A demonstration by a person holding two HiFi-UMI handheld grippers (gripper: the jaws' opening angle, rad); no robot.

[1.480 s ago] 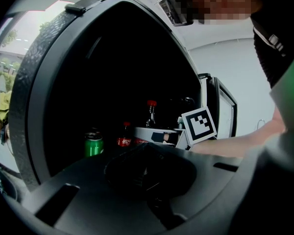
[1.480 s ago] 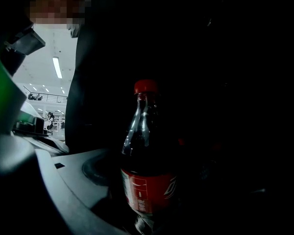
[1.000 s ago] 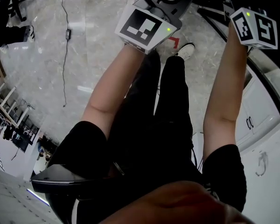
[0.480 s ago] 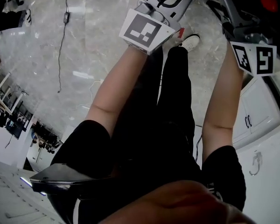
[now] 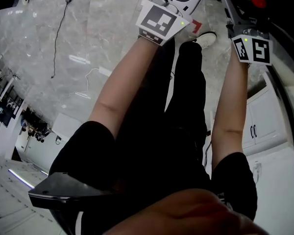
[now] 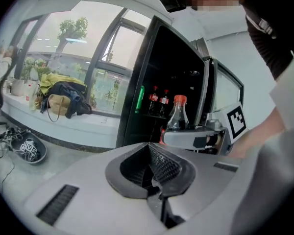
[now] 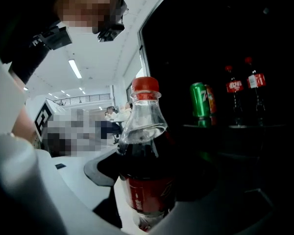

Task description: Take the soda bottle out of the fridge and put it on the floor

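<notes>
**Inspector:** State of the right gripper?

**Recorder:** Closed on the soda bottle. The jaws clasp it low on the body, at and below the red label. The bottle stands upright with its red cap on top.

**Inspector:** Why that hold?

**Recorder:** My judgement: a low grip on the wide part keeps the dark liquid level and the neck clear, which suits setting the base down later.

**Inspector:** Where is the bottle now?

**Recorder:** In the air, carried by nothing but the jaws, in front of the dark opening of the fridge. It rests on no shelf. Behind it, on the fridge shelf, a green can stands toward the left end and two small bottles toward the right.

**Inspector:** Left gripper?

**Recorder:** Jaws pressed together with nothing between them. It is held beside the right gripper and touches neither bottle nor fridge. It appears to be kept aside because one gripper is enough for the load.

**Inspector:** Progress?

**Recorder:** The bottle looks lifted off its shelf. I cannot tell whether it is fully out past the door edge. The marble floor lies well below both raised grippers, so the lowering and the release are not yet done.
</notes>
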